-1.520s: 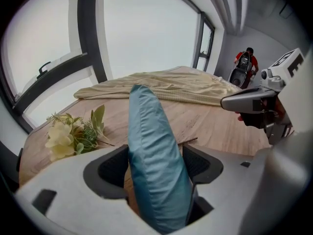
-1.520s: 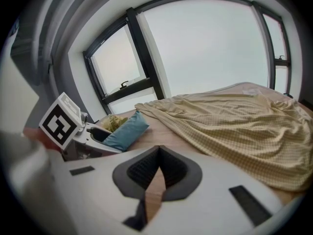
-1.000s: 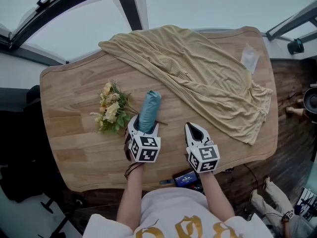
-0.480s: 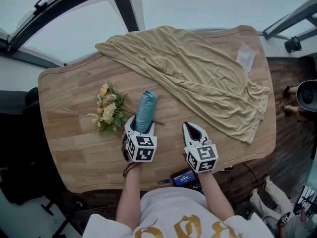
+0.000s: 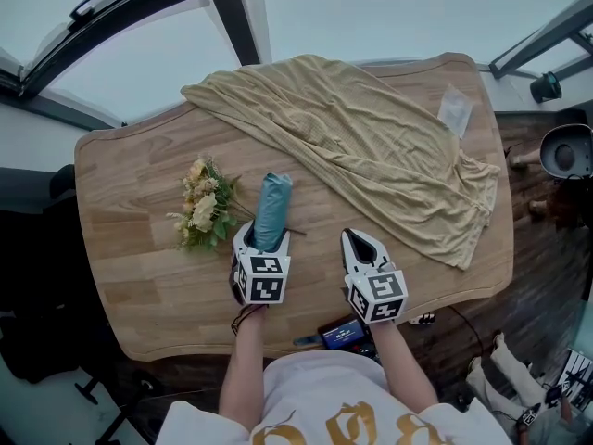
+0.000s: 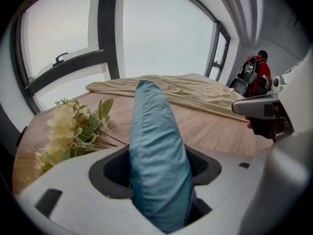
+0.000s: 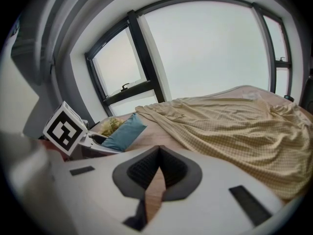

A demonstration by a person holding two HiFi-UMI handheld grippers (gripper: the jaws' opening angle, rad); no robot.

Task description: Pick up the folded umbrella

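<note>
The folded umbrella (image 5: 271, 207), a teal sleeve, lies on the wooden table (image 5: 139, 276) and points away from me. My left gripper (image 5: 262, 235) holds its near end. Its jaws have just been closing, and the pads now press on both sides of the umbrella (image 6: 156, 151). The right gripper (image 5: 359, 239) hovers over bare wood to the right, shut and with nothing in it. From the right gripper view (image 7: 157, 168), the umbrella (image 7: 122, 131) juts out of the left gripper's marker cube (image 7: 66, 126).
A bunch of artificial flowers (image 5: 204, 209) lies just left of the umbrella. A beige cloth (image 5: 371, 146) covers the far and right parts of the table. A small dark blue device (image 5: 345, 332) sits at the near edge. Someone in red (image 6: 261, 72) stands far off.
The left gripper has rolled slightly around the umbrella's near end. The right gripper has kept its place.
</note>
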